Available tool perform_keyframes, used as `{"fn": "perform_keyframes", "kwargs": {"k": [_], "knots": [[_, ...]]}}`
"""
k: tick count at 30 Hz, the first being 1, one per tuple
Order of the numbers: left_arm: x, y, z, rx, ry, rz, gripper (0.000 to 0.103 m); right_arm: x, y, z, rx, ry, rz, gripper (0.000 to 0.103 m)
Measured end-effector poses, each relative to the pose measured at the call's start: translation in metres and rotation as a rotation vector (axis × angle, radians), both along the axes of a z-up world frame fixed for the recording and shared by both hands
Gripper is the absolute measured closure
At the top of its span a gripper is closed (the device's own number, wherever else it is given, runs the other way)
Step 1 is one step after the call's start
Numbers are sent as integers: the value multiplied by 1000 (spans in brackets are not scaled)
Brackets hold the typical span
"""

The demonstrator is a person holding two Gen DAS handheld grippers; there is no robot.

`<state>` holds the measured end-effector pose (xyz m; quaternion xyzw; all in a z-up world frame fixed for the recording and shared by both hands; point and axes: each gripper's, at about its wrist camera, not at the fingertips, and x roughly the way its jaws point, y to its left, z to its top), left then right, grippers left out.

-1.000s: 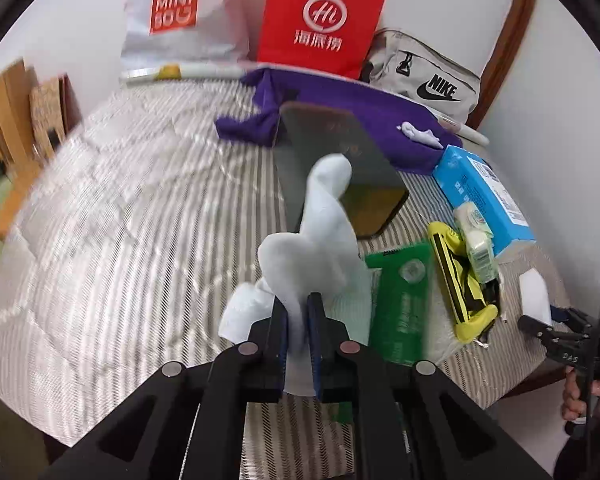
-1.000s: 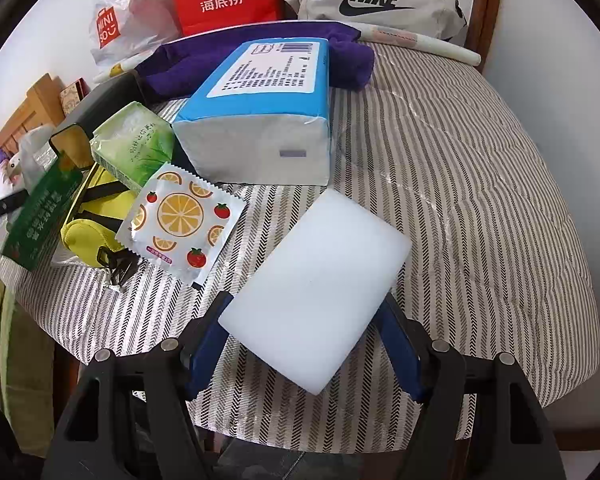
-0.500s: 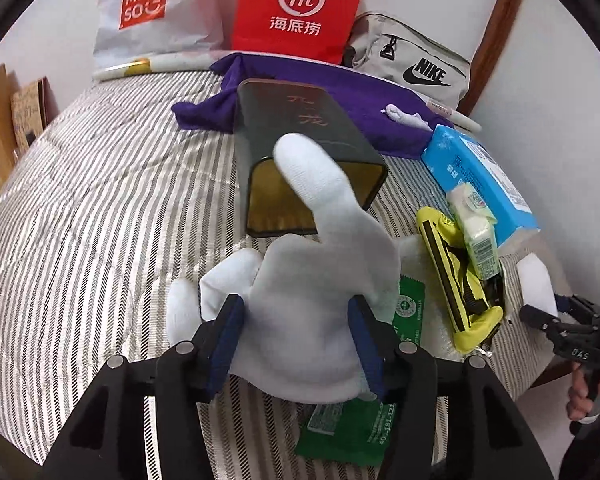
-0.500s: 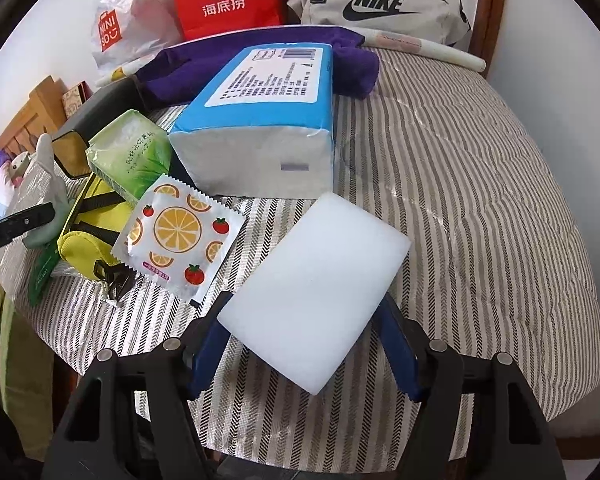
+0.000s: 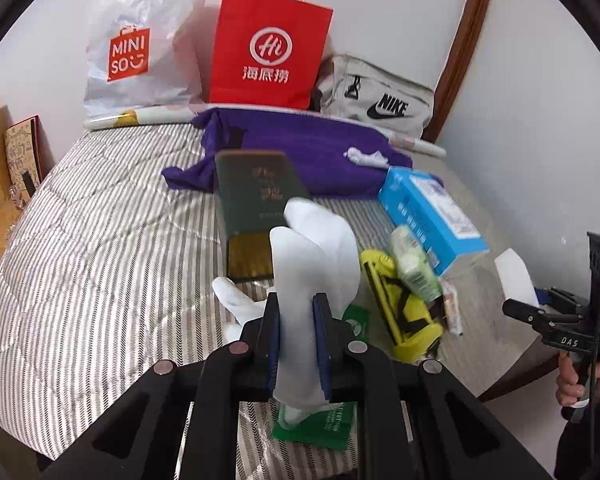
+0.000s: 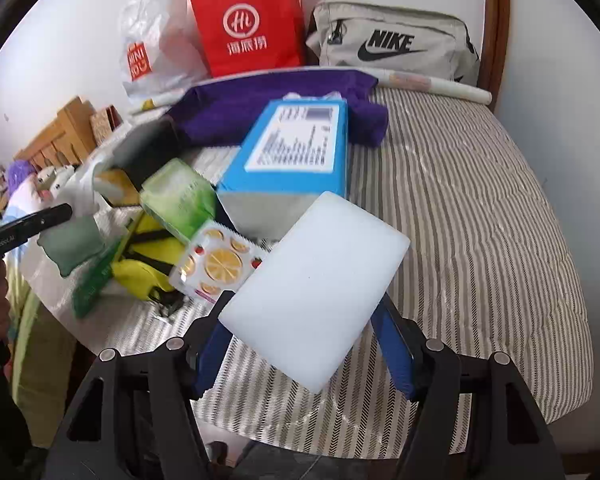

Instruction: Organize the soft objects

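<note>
A white sock (image 5: 316, 248) stands up between the blue pads of my left gripper (image 5: 298, 304). Its jaws are closing and the pads press on the sock, which hangs above the striped bed cover (image 5: 100, 240). My right gripper (image 6: 300, 320) is shut on a white sponge block (image 6: 320, 272), held tilted above the cover near the bed's edge. In the left wrist view the sponge (image 5: 514, 276) and a hand on the right gripper's handle show at the far right. A purple towel (image 5: 308, 148) lies at the back of the bed.
A dark green box (image 5: 256, 200), a blue tissue pack (image 5: 428, 212), a green wipes pack (image 5: 414, 268), a yellow pouch (image 5: 400, 312), a green packet (image 5: 320, 424) and an orange-print sachet (image 6: 216, 264) crowd the middle. A red bag (image 5: 268, 48), a white plastic bag (image 5: 140, 48) and a grey Nike bag (image 6: 392, 44) line the wall.
My left gripper opened wide around the sock, then closed on it again and rose. The right gripper lifted the sponge a little off the cover.
</note>
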<state>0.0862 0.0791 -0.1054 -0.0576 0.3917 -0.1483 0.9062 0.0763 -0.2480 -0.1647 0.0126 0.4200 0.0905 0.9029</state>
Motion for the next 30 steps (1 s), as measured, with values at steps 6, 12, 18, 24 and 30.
{"fn": "perform_keyframes", "kwargs": {"k": [6, 12, 18, 24, 30], "knots": [[-1, 12, 25, -64, -26, 19, 88, -1, -4, 24, 17, -38, 1, 36], [9, 20, 49, -108, -37, 14, 88, 11, -2, 47, 26, -66, 16, 36], [30, 23, 69, -102, -46, 28, 88, 38, 6, 64, 27, -78, 50, 36], [67, 28, 79, -134, -30, 46, 88, 83, 14, 80, 19, -86, 87, 36], [109, 29, 82, -154, -15, 60, 88, 133, 24, 91, 25, -86, 122, 36]]}}
